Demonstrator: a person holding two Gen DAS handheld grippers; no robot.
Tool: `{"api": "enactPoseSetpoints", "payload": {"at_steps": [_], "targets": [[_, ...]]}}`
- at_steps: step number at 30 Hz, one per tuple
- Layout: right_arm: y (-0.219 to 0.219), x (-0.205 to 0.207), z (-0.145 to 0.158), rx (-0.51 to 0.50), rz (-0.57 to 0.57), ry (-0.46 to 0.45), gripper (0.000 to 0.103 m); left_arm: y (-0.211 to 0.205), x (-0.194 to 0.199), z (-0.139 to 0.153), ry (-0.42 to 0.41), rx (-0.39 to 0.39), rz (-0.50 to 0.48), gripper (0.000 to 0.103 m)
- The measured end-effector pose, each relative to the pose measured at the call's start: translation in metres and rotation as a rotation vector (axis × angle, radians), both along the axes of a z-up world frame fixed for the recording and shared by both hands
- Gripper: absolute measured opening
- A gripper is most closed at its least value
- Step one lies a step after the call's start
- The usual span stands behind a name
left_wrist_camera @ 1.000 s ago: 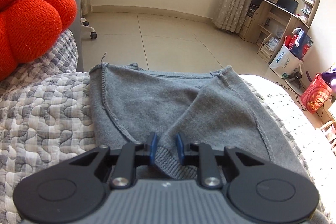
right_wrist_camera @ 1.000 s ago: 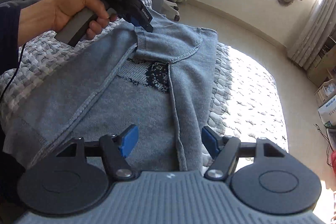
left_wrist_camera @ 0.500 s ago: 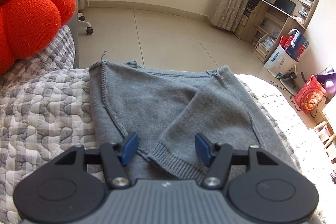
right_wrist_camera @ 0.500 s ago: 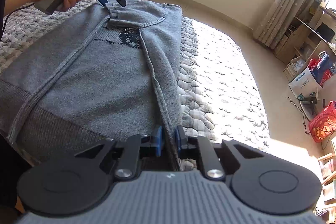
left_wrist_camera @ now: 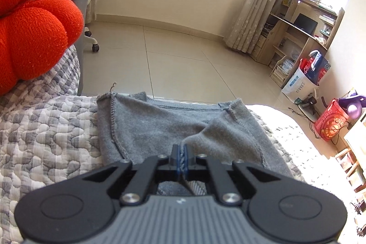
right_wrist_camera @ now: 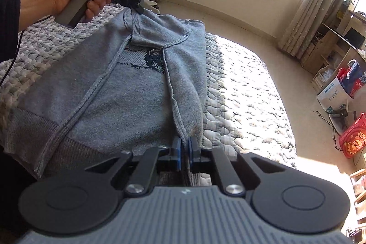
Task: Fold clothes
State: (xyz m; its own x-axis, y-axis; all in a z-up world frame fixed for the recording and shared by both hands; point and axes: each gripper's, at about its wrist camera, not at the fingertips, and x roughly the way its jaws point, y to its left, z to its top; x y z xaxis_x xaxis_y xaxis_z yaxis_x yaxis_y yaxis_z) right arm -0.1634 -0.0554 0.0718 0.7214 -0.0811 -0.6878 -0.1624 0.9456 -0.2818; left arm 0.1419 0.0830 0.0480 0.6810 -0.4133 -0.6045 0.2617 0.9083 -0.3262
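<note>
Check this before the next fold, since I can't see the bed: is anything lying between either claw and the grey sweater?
Nothing visible. The left claw is shut on a sleeve cuff of the grey sweater, and the right claw is shut on its side edge.

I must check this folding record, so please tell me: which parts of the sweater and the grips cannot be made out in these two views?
- Left wrist view: the gray sweater near part, hidden under the left hand-held gripper.
- Right wrist view: the hem left end, cut off by the picture edge.
- Right wrist view: fabric below the right hand-held gripper, hidden by its body.
- Right wrist view: dark pattern, covered by folded sleeves.
</note>
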Motion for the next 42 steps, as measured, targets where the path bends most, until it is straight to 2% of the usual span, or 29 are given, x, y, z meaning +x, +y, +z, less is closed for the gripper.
{"api": "enactPoseSetpoints", "payload": {"at_steps": [3,10,15,19,23,24,28,29,32,36,37,38,40,42], "targets": [[0.0,-0.005,-0.011,-0.054,-0.016,0.02,0.012,0.007,0.007,0.01,0.012,-0.089,0.027,0.003],[-0.004,-0.02,-0.018,-0.083,-0.047,0.04,0.01,0.007,0.024,0.019,0.008,-0.176,0.071,0.003],[0.007,-0.025,0.004,0.011,-0.038,0.019,0.005,0.012,0.033,0.017,0.039,-0.205,0.104,0.003],[0.04,-0.021,0.014,0.081,0.01,0.024,0.005,0.023,0.035,0.015,0.045,-0.193,0.157,0.003],[0.057,-0.008,-0.004,0.177,-0.007,0.113,0.006,0.025,0.038,0.01,0.046,-0.17,0.188,0.003],[0.058,-0.006,-0.007,0.213,-0.024,0.12,0.011,0.023,0.038,0.009,0.044,-0.164,0.19,0.003],[0.059,-0.006,0.0,0.338,-0.057,0.095,0.01,0.016,0.04,0.007,0.046,-0.165,0.203,0.003],[0.059,-0.006,0.003,0.361,-0.06,0.083,0.005,0.017,0.039,0.007,0.044,-0.175,0.209,0.003],[0.057,-0.008,0.006,0.426,-0.049,0.074,0.004,0.02,0.038,0.011,0.029,-0.207,0.222,0.003],[0.054,-0.013,0.001,0.439,0.008,0.074,0.005,0.022,0.038,0.007,0.026,-0.177,0.239,0.003],[0.049,-0.014,0.002,0.446,0.004,0.064,0.007,0.023,0.039,0.003,0.033,-0.17,0.244,0.003],[0.043,-0.015,0.004,0.449,-0.011,0.053,0.015,0.024,0.04,-0.001,0.039,-0.163,0.25,0.003],[0.03,-0.013,0.006,0.435,-0.033,0.05,0.015,0.024,0.04,-0.006,0.041,-0.157,0.259,0.003],[0.026,-0.013,0.002,0.397,-0.014,0.086,0.016,0.02,0.04,-0.009,0.041,-0.147,0.257,0.003]]}}
